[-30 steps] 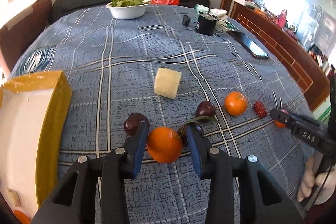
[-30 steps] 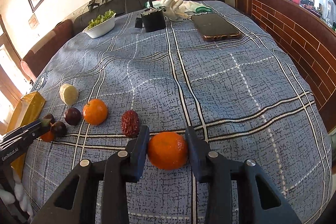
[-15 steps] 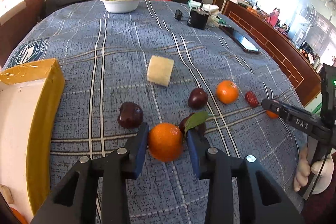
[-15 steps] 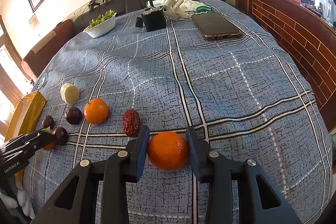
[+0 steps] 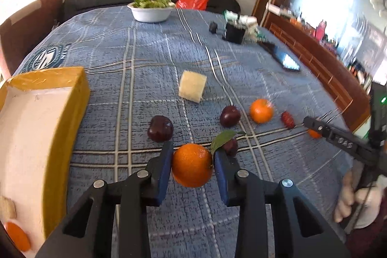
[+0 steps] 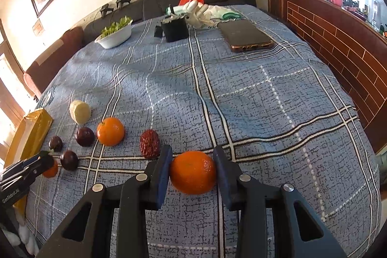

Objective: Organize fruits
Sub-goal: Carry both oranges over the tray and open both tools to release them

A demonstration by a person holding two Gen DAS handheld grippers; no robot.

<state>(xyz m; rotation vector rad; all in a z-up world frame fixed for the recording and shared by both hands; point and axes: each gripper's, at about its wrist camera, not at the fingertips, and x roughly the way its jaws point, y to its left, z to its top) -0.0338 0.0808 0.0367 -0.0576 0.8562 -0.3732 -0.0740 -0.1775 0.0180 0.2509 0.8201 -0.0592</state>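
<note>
Both claws have fruit right now. The left gripper (image 5: 193, 165) is clamped on an orange (image 5: 192, 165), blue pads pressing both sides, and it looks lifted a little off the cloth, though I can't say for sure. The right gripper (image 6: 192, 172) squeezes a second orange (image 6: 192, 172) the same way, down near the front edge of the blue plaid tablecloth (image 6: 241, 88).

Looks to me like the carry step: fruit grabbed, not dropped off yet. The yellow box (image 5: 48, 113) sits off to the left gripper's left, open, with one orange fruit (image 5: 17, 236) already in its near corner. So my guess is the next move is swinging the left orange over the box wall and letting go low so it doesn't bounce.

Both held oranges are round, bright and pebbly-skinned, no dents showing. There's a green leaf (image 5: 223, 138) right by the left claw's right pad, belonging to the dark plum (image 5: 229, 146) behind it.

Still loose on the cloth: two more dark plums (image 5: 160, 128), another orange (image 5: 261, 110), a wrinkly red date (image 5: 287, 119) and a pale yellow chunk (image 5: 192, 86).
</note>
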